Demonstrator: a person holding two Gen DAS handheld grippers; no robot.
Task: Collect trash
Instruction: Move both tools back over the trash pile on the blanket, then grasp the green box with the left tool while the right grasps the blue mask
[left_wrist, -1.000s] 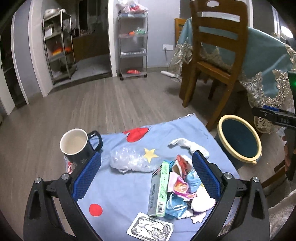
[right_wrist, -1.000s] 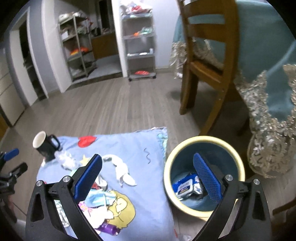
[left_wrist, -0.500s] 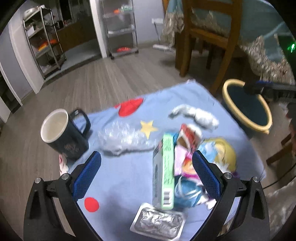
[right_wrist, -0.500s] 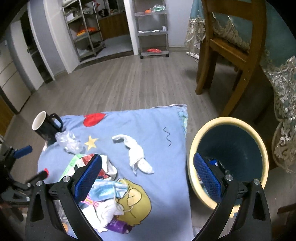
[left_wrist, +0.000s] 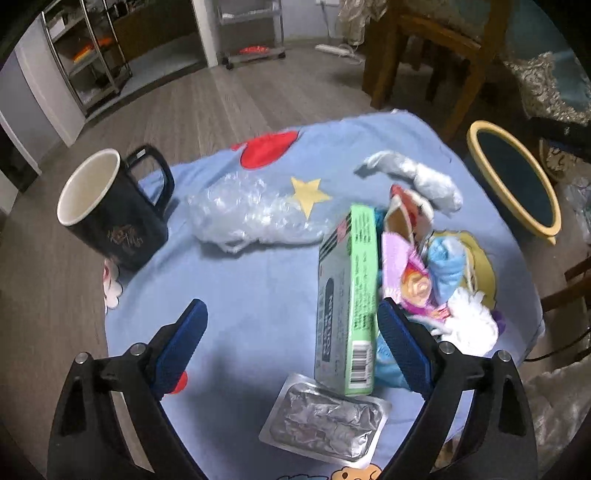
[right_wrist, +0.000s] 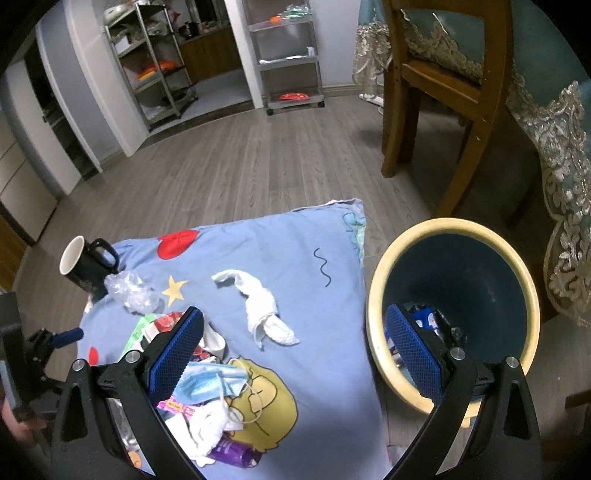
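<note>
left gripper (left_wrist: 291, 325) open, jaws just been closing, nothing gripped yet; green box (left_wrist: 347, 314) btwn pads, nearer right one. centre on box, avoid foil pack (left_wrist: 325, 421). bin (left_wrist: 513, 181) far right. right gripper (right_wrist: 293, 332) open, empty.

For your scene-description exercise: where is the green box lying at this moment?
In the left wrist view the green box lies right of centre on the blue cloth, beside the pile of wrappers and masks, with the foil blister pack just below its barcode end.
</note>
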